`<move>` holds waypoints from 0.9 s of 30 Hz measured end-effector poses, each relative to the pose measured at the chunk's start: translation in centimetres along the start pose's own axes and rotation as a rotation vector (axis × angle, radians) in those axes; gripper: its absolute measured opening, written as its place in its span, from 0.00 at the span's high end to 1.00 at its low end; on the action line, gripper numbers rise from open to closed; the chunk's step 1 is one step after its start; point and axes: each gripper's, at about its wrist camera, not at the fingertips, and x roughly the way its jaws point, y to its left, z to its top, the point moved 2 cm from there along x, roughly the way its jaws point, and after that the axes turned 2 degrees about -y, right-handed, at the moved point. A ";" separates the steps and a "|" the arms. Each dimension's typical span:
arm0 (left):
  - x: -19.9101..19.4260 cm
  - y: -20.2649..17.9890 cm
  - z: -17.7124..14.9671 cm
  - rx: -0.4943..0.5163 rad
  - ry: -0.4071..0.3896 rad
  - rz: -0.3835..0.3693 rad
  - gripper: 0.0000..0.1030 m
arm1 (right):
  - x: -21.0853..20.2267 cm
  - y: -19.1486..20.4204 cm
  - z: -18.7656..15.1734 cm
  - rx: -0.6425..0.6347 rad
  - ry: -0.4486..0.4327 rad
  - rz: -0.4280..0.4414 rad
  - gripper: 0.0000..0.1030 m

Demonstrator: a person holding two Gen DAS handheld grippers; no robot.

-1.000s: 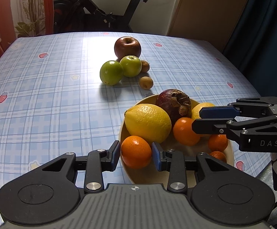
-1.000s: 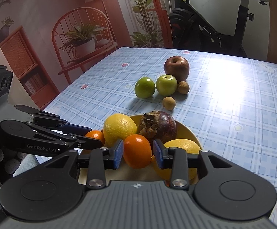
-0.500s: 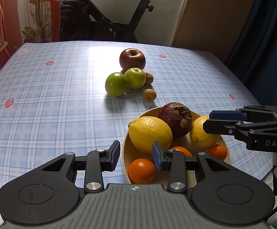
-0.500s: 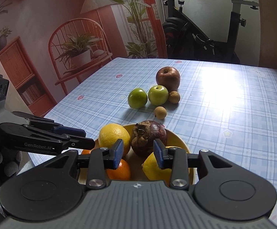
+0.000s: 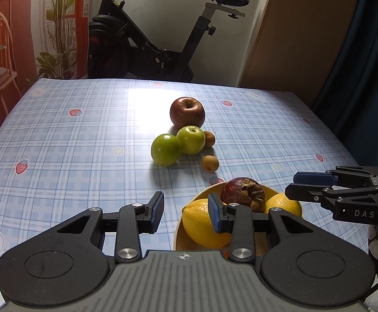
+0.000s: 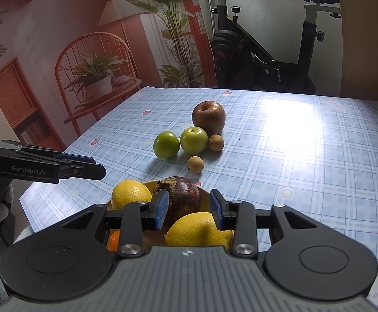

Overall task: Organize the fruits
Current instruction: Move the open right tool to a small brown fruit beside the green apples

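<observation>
Both grippers have backed up and away from the yellow bowl; a second ago each had an orange between its jaws, now neither does. Left gripper: jaws narrow, nothing held, lemon just right of the gap. Right gripper: jaws narrow, empty, dark purple fruit beyond the gap. Red apple, two green apples and two small brown fruits lie on the table well ahead. Judgement: oranges sit in the bowl; loose fruit likely next.
</observation>
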 end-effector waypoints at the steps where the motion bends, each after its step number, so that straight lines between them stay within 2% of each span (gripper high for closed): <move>1: 0.2 -0.1 0.3 0.004 0.003 0.001 0.62 | 0.1 -0.1 0.1 -0.002 -0.001 -0.002 0.63; 6: 1.6 -0.8 1.5 0.008 0.023 -0.009 0.62 | 0.4 -1.2 0.9 -0.012 -0.008 -0.010 0.63; 14: 6.1 -2.7 3.7 0.010 0.084 -0.038 0.62 | 1.4 -3.8 2.1 -0.010 -0.013 -0.034 0.63; 20: 10.2 -2.9 5.0 -0.027 0.152 -0.027 0.62 | 2.6 -6.0 2.4 -0.017 -0.005 -0.052 0.63; 27: 13.8 -2.7 5.6 -0.080 0.239 -0.017 0.63 | 4.6 -7.5 2.8 0.004 0.002 -0.022 0.63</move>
